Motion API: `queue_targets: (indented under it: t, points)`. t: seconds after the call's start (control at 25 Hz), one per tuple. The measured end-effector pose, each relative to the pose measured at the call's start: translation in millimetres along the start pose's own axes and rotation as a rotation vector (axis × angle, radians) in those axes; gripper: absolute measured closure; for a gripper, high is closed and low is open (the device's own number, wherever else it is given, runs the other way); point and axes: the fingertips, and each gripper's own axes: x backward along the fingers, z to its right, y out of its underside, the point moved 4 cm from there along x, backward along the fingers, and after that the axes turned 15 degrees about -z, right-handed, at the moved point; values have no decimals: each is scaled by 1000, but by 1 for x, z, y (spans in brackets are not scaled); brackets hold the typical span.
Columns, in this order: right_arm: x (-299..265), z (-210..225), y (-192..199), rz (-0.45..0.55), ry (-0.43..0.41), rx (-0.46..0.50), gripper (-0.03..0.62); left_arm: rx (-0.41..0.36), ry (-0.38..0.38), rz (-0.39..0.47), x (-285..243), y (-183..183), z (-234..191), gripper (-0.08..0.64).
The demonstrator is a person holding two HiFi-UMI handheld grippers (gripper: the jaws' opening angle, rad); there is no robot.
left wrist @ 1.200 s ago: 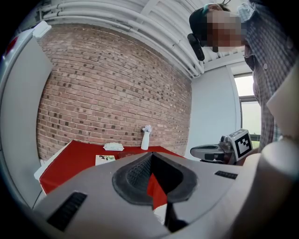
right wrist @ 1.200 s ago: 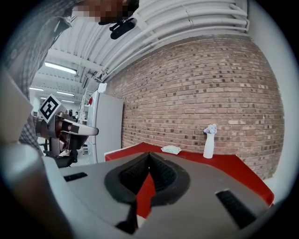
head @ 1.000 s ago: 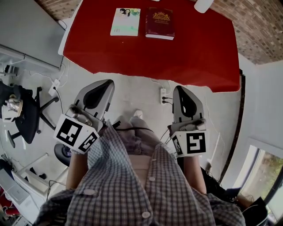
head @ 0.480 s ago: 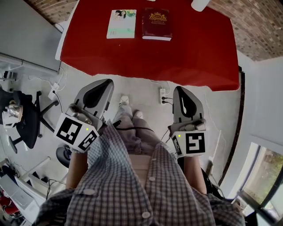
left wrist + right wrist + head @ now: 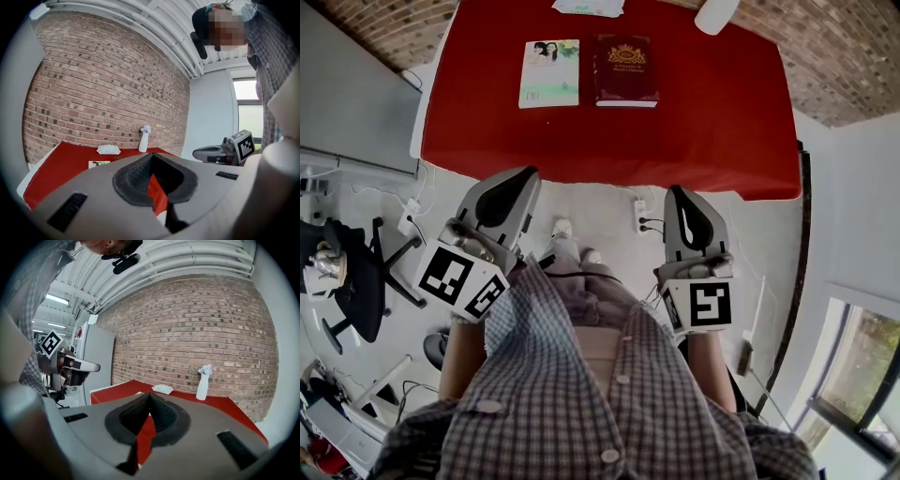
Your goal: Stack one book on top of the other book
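Two books lie side by side on the red table near its far edge: a pale green-and-white book on the left and a dark maroon book on the right. My left gripper and right gripper hover over the floor, short of the table's near edge, both shut with nothing between the jaws. In the left gripper view the pale book shows flat on the table beyond my left gripper. From the right gripper view, my right gripper points at the table, with the books hidden behind its jaws.
A white spray bottle and a packet of wipes stand at the table's back by the brick wall. A power strip with cables lies on the floor under the table edge. An office chair is at the left.
The table and books have shifted nearer and lower in the head view as the person steps toward them; both grippers have come closer to the table edge, still shut.
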Motion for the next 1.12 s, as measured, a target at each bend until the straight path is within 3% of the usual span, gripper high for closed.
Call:
queue_targets:
  t: [0.6,1.12]
  points:
    - [-59,-1,-49,21,127,4,586,-39,76,21,-19,-35,-83,552]
    - [-95,-31,-69,-3,146,9,586,-13,110,34,-22,-34,-134,552]
